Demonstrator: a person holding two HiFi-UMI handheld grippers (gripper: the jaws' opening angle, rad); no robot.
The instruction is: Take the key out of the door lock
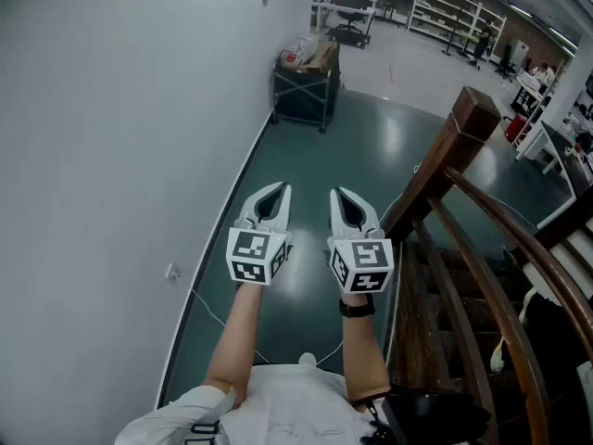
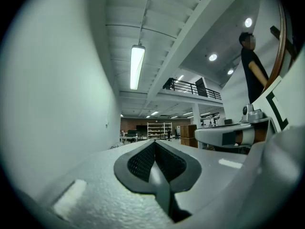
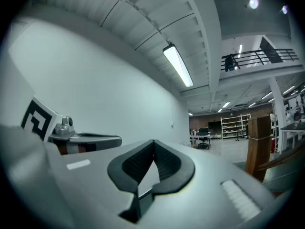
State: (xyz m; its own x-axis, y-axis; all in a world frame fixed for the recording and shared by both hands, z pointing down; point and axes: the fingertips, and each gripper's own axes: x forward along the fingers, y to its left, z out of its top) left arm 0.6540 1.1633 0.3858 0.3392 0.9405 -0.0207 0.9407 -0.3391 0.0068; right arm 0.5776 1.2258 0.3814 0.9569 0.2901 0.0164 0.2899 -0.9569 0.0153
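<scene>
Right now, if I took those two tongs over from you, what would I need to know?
Left tongs: shut, empty, held level.
Right tongs: shut, empty, level beside the left.
Key, lock, door: none in view; only a wall on the left, a wooden stair rail on the right and green floor ahead.
Done: nothing visible.
Left: find the door, grip the key, pull it out.

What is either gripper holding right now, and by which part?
Nothing is held. The left gripper and right gripper are both shut and empty, side by side in open air.
</scene>
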